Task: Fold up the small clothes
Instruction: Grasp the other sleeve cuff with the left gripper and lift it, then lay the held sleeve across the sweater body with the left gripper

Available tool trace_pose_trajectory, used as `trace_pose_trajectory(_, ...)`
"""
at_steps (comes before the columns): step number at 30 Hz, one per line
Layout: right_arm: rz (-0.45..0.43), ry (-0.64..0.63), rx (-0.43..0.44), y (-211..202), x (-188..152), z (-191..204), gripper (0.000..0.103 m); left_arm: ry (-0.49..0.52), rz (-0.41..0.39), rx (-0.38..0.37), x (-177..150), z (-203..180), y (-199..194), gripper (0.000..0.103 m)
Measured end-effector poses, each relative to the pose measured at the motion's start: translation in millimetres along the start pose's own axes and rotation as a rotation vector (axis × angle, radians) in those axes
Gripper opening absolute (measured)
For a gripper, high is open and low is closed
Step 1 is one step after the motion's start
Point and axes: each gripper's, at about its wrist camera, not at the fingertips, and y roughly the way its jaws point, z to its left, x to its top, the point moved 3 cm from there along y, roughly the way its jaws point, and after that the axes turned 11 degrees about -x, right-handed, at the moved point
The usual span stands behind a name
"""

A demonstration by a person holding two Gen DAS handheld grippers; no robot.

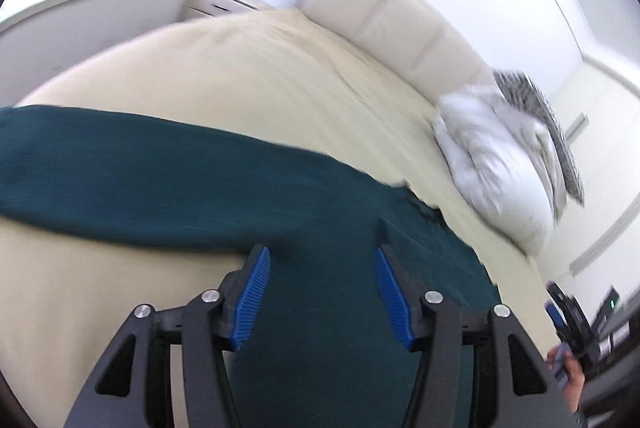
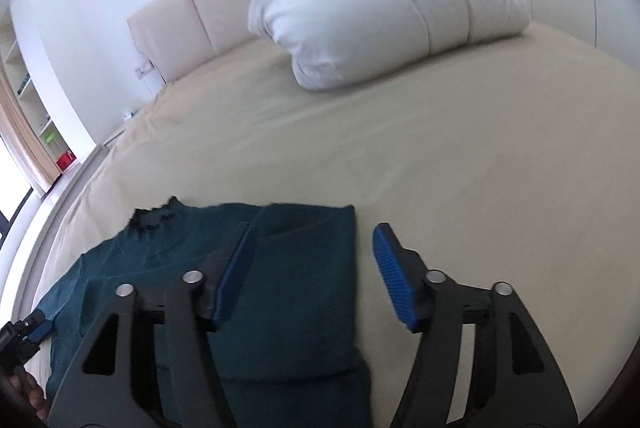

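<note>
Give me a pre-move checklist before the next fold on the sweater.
1. Left gripper open, nothing pinched: ok.
2. Right gripper open, nothing pinched: ok.
3. Sweater flat on the bed: ok.
4. Right side folded in, straight edge: ok.
5. Left sleeve folded in: not ok, it lies spread out.
6. Duvet apart from sweater: ok.

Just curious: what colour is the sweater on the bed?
Dark teal green sweater, clearest in the right wrist view.
</note>
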Motion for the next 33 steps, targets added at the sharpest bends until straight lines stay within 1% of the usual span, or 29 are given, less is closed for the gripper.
trace_pose_trajectory(3,-0.088,-0.008,-0.003,-44.2,-1.4,24.9,0.099,-0.120,-0.102,0.068,13.0,58.1,-59.1,0.058)
trace_pose_trajectory(4,-0.116,-0.007,0.016,-56.6,-2.1,33.1,0.101,-0.166,-0.138,0.087,15.6,77.7,-76.4,0.058)
trace_pose_trajectory(5,-0.128,-0.009,0.050,-68.1,-3.1,43.8,0.102,-0.229,-0.177,0.103,16.9,100.6,-94.7,0.059)
trace_pose_trajectory(6,-0.120,-0.014,0.070,-74.1,-3.7,52.7,0.103,-0.282,-0.201,0.108,16.8,117.4,-106.7,0.061)
trace_pose_trajectory(8,-0.088,-0.029,0.100,-81.9,-5.9,73.9,0.103,-0.397,-0.240,0.102,14.6,151.2,-126.1,0.062)
trace_pose_trajectory(10,-0.058,-0.025,0.140,-91.7,-10.7,93.4,0.103,-0.482,-0.275,0.105,12.5,173.5,-136.8,0.065)
trace_pose_trajectory(11,-0.045,-0.019,0.160,-97.3,-14.3,102.0,0.103,-0.526,-0.300,0.092,11.8,183.0,-140.4,0.068)
trace_pose_trajectory(13,0.004,0.005,0.210,-103.2,-21.3,115.1,0.103,-0.599,-0.335,0.054,13.0,196.7,-139.5,0.069)
trace_pose_trajectory(15,0.041,0.013,0.238,-112.2,-31.1,130.3,0.103,-0.634,-0.359,0.033,19.2,204.5,-135.7,0.069)
trace_pose_trajectory(16,0.053,0.015,0.248,-116.2,-36.0,136.1,0.103,-0.642,-0.366,0.029,23.7,208.5,-131.2,0.069)
trace_pose_trajectory(19,0.092,0.015,0.263,-125.9,-48.2,149.4,0.103,-0.714,-0.388,0.010,33.3,223.3,-117.2,0.067)
trace_pose_trajectory(20,0.099,0.015,0.266,-129.3,-52.4,152.0,0.103,-0.731,-0.400,0.002,37.8,228.9,-114.1,0.063)
trace_pose_trajectory(21,0.104,0.016,0.268,-131.8,-55.2,152.4,0.103,-0.748,-0.409,0.001,40.6,238.8,-116.1,0.055)
trace_pose_trajectory(22,0.107,0.017,0.272,-133.9,-58.0,150.6,0.103,-0.770,-0.416,0.006,43.3,245.3,-114.5,0.049)
trace_pose_trajectory(23,0.112,0.019,0.277,-134.9,-60.3,149.3,0.102,-0.797,-0.425,0.004,45.2,252.7,-113.6,0.037)
trace_pose_trajectory(24,0.120,0.021,0.280,-136.7,-63.4,149.4,0.101,-0.821,-0.430,0.006,46.1,258.9,-113.3,0.022)
trace_pose_trajectory(25,0.124,0.020,0.280,-137.0,-64.7,144.9,0.101,-0.837,-0.428,0.017,47.2,262.9,-112.9,0.016)
trace_pose_trajectory(26,0.127,0.020,0.279,-136.2,-65.8,141.6,0.100,-0.836,-0.427,0.032,48.4,263.0,-114.1,0.013)
trace_pose_trajectory(28,0.138,0.018,0.280,-131.7,-67.3,132.7,0.097,-0.780,-0.427,0.066,53.0,251.5,-118.6,0.010)
trace_pose_trajectory(31,0.147,0.017,0.274,-128.3,-72.6,120.1,0.095,-0.607,-0.410,0.110,69.9,206.7,-117.2,0.007)
trace_pose_trajectory(33,0.158,0.021,0.272,-125.1,-77.3,111.6,0.093,-0.448,-0.369,0.119,85.0,158.5,-103.8,0.007)
